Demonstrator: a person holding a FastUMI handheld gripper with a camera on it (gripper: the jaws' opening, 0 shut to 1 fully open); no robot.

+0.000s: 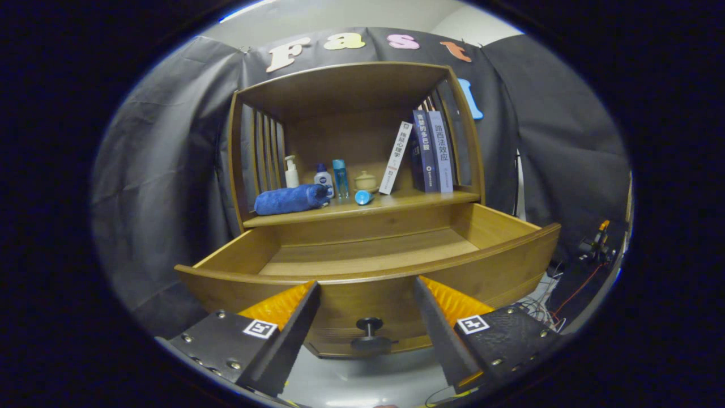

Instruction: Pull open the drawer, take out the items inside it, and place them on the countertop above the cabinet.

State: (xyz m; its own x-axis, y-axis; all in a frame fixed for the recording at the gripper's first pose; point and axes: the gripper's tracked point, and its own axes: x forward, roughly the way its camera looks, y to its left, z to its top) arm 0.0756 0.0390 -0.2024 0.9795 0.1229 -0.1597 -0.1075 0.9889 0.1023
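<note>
Drawer [368, 255]: pulled well out of the cabinet; what shows of its smooth wooden floor is bare, though the front panel hides the near strip. Judged from this, the emptying looks done or nearly so; the risk is missing something small tucked behind that panel.
Cabinet [351, 90]: warm brown wood, slatted sides, curved top board; the open drawer juts toward the gripper, so a careless forward push could ram the front panel.
Countertop [408, 199]: a narrow wooden ledge above the drawer, already crowded; anything added near its lip could roll off into the drawer.
Books [431, 150]: stiff, glossy spines at the ledge's right end; one pale volume leans and could slide flat if bumped.
Blue towel [291, 199]: soft, plush roll lying at the ledge's left end, touching the front edge.
Bottles [323, 178]: small plastic ones standing behind the towel, tall and easy to topple.
Blue cylinder [363, 197]: lies on its side mid-ledge; round, so likely to roll.
Knob [369, 324]: dark, round, on a short stem, low between the fingers.
Gripper [367, 294]: fingers spread wide apart, holding nothing, ridged pads facing inward.
</note>
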